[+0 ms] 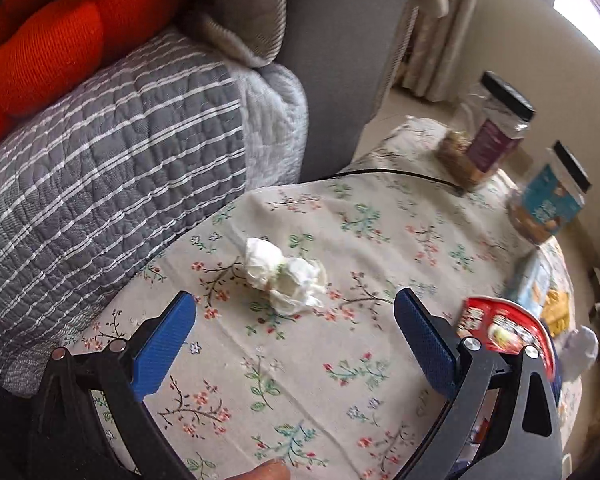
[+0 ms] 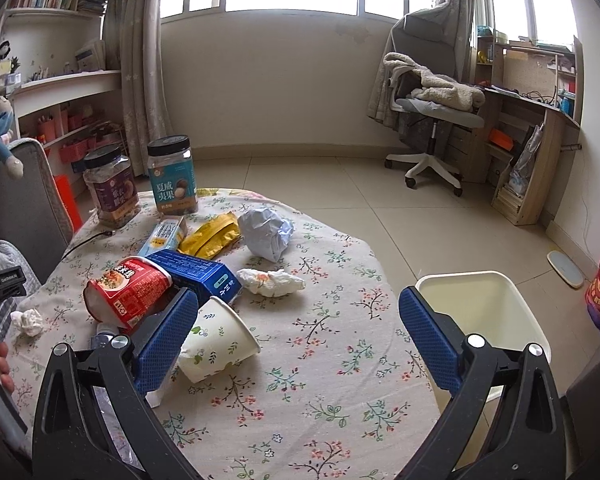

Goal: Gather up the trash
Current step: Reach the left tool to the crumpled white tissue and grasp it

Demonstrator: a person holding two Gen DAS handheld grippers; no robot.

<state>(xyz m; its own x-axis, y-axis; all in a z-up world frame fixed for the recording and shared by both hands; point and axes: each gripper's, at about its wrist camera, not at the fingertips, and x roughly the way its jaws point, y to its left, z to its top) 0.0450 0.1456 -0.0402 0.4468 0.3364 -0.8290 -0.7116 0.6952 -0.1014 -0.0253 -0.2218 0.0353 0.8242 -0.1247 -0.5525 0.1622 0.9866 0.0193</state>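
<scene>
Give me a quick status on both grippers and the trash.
Left gripper open, empty, lined up on crumpled tissue. Right gripper open, empty, over paper cup. Bin beside the table, nothing visible inside. Nothing blocking.

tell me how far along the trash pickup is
Barely started, by the look of it. Done: nothing visible in the bin, whose visible inside looks bare. In hand: nothing; the left gripper is open, pointed at a crumpled tissue, and the right gripper is open too. Left: the red noodle cup, paper cup, blue carton, yellow wrapper and paper wads.
</scene>
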